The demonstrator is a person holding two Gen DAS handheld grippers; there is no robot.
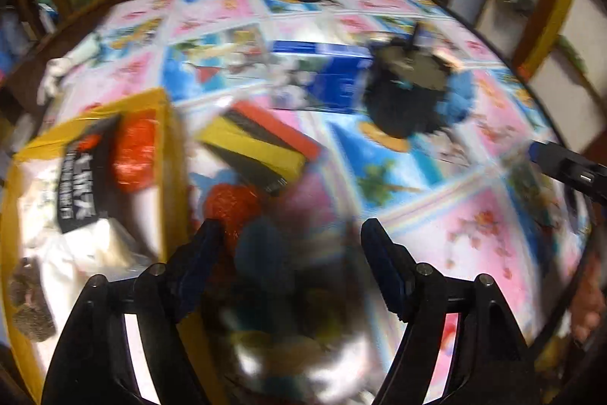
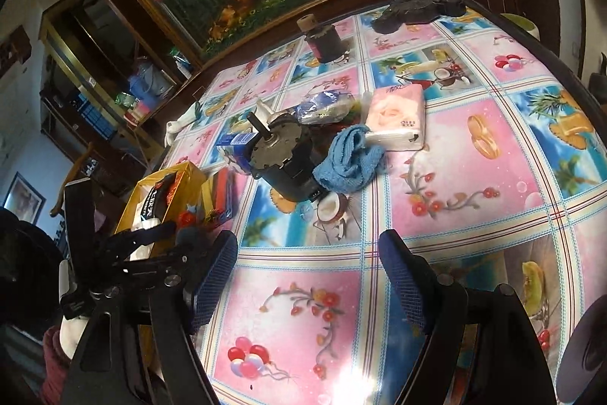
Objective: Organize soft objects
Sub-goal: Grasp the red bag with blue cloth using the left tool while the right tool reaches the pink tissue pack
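Note:
The left wrist view is badly blurred. My left gripper stands open just right of a yellow box that holds a black packet, a red puff and white cloth. Between and under its fingers lie a dark blue fuzzy thing and a red puff; no pad presses on them. My right gripper is open over bare tablecloth with nothing between its fingers. Farther out lie a blue towel and a pink tissue pack. The left gripper shows beside the yellow box.
A black motor, a blue carton and a plastic bag crowd the table's middle. A red and yellow sponge pack lies by the box. A dark jar and a black object sit at the far edge, a white glove at the left.

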